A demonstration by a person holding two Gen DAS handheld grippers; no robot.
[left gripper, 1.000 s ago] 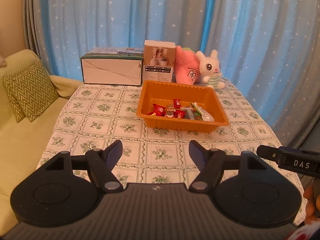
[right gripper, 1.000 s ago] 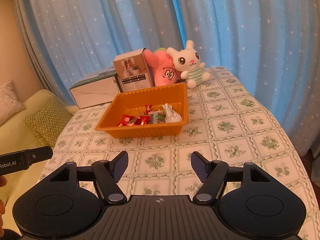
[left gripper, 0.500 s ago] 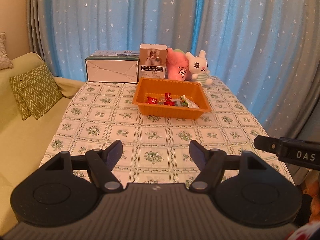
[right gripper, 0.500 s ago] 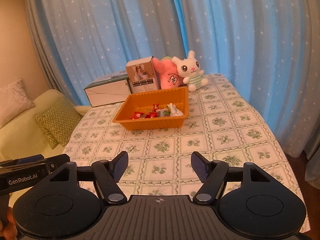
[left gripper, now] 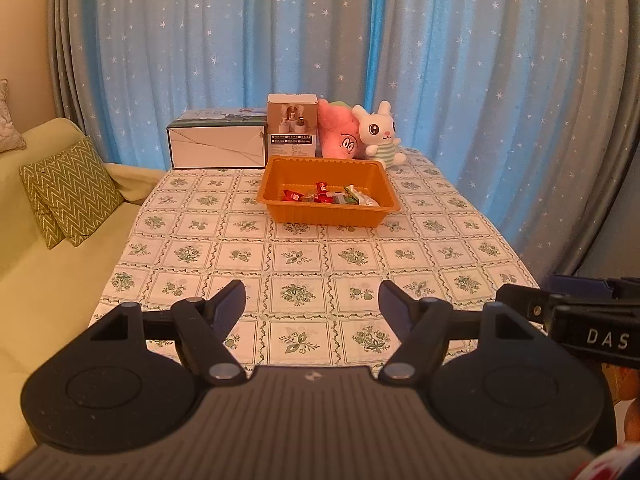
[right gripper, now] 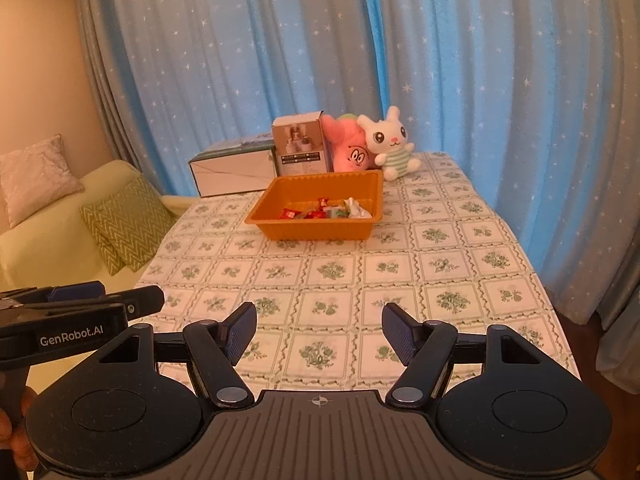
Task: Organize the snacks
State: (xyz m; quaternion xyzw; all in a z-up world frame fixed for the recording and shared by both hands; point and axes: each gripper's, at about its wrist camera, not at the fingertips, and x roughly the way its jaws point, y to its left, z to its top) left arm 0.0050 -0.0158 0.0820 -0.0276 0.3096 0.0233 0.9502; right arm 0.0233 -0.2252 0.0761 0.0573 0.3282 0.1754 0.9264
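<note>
Tablecloth's bare now: you've pulled both open grippers, left gripper (left gripper: 311, 300) and right gripper (right gripper: 319, 326), back from the snack tray (left gripper: 327, 210); looks done.

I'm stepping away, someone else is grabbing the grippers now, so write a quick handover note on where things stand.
Left gripper: open, empty, held over the near table edge.
Right gripper: open, empty, alongside it.
Snacks: wrapped pieces lying in the orange tray, which sits far down the table in front of the boxes and plush toys.
Done: no loose snacks visible on the tablecloth.
Left: probably nothing; check the tray contents up close, since the wrappers are too small to sort out from here.
</note>
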